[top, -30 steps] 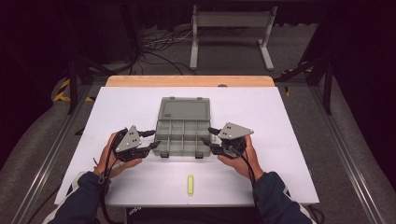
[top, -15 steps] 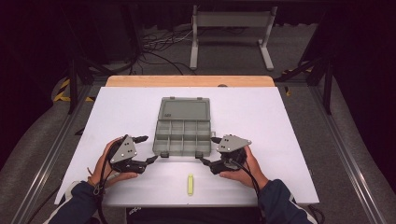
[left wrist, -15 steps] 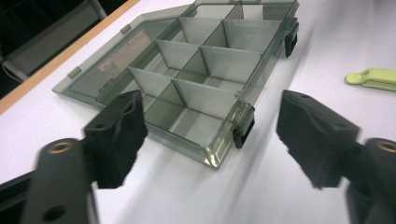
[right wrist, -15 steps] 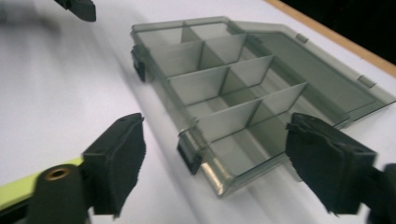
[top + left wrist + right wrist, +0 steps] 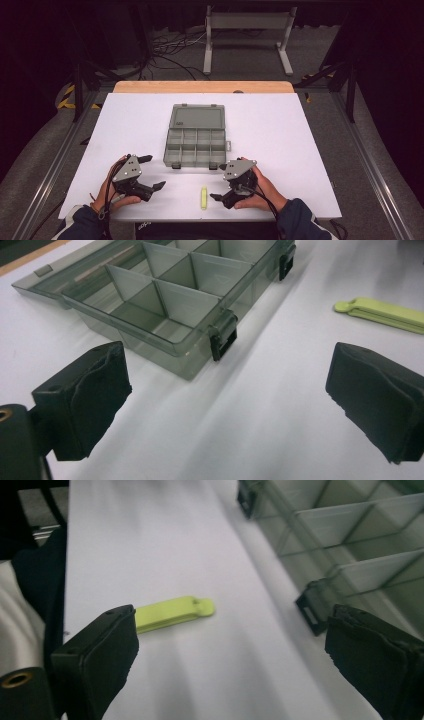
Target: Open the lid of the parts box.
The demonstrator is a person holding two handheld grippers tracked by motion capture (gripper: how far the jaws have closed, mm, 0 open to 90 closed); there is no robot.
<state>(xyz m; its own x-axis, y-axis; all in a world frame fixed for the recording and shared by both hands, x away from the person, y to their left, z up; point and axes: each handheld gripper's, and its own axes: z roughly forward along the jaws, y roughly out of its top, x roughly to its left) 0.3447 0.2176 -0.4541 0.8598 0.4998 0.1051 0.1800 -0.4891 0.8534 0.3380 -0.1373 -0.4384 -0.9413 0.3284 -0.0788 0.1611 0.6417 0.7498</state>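
A grey see-through compartment box lies on the white table with its lid folded open at the back. A yellow-green clip lies flat near the front edge. My left gripper rests left of the clip, in front of the box's left latch. My right gripper rests right of the clip, near the right latch. Both point inward. The jaws of both have just been opening and stand wide, with nothing between them. The box and clip lie ahead of my left gripper; the clip and box lie ahead of my right gripper.
A wooden strip runs along the table's far edge. Beyond it a metal stand and cables lie on the floor. Rails run along both sides of the table.
Both hands have drawn back from the box's front corners toward the near edge and sunk lower. Both pairs of jaws have spread apart.
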